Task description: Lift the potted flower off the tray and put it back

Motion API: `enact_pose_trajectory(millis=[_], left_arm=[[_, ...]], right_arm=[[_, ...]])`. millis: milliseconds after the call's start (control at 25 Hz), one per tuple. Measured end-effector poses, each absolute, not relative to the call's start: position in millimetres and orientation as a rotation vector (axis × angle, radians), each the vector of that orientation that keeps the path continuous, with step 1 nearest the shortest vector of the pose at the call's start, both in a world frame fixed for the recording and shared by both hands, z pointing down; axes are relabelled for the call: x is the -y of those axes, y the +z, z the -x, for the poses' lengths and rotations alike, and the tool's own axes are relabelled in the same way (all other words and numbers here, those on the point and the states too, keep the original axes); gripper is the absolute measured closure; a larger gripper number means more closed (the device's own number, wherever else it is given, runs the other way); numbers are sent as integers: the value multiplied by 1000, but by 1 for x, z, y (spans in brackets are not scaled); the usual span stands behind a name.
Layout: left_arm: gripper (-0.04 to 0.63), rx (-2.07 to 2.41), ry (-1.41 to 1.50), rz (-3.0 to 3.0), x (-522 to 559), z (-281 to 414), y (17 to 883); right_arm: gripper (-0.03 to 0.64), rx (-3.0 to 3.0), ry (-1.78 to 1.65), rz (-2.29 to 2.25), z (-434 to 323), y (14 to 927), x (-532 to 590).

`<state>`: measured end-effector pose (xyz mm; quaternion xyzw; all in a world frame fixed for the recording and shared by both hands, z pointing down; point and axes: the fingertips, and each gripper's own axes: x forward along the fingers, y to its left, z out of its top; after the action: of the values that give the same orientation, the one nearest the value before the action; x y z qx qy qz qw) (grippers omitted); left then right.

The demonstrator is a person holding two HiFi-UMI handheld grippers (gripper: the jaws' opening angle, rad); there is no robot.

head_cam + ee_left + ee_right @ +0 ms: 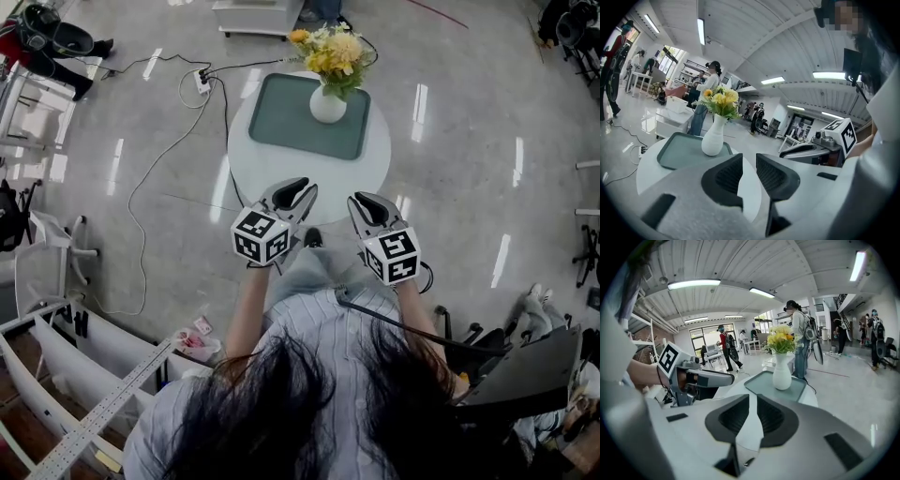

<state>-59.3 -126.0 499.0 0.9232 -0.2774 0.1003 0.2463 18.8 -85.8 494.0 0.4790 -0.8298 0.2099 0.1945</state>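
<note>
A white ceramic vase of yellow flowers [328, 101] stands upright on the far right part of a dark green rectangular tray [281, 122]. The tray lies on the far half of a round white table [262, 173]. The left gripper [292, 194] and the right gripper [370, 206] hover side by side above the near edge of the table, pointing toward the vase and well apart from it. The jaws of each gripper are closed, with nothing between them. A white power strip [202, 82] lies on the grey floor [469, 141], far left of the table.
</note>
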Motion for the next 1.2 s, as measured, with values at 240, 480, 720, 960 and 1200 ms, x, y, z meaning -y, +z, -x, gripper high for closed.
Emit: enact_pose_trajectory(millis=[240, 480, 720, 960, 1200], left_arm=[[518, 745, 340, -2566, 147, 66, 506], [518, 714, 432, -2593, 169, 64, 525], [517, 721, 452, -2624, 198, 56, 537], [515, 707, 468, -2648, 228, 52, 558], [502, 682, 494, -2654, 246, 43, 581]], right_arm=[[548, 2281, 523, -1369, -37, 501, 97], [548, 2272, 509, -1397, -63, 507, 116], [548, 2294, 460, -1332, -72, 519, 145], [548, 2345, 411, -1272, -67, 542, 180], [546, 2383, 428, -1224, -62, 571, 204]])
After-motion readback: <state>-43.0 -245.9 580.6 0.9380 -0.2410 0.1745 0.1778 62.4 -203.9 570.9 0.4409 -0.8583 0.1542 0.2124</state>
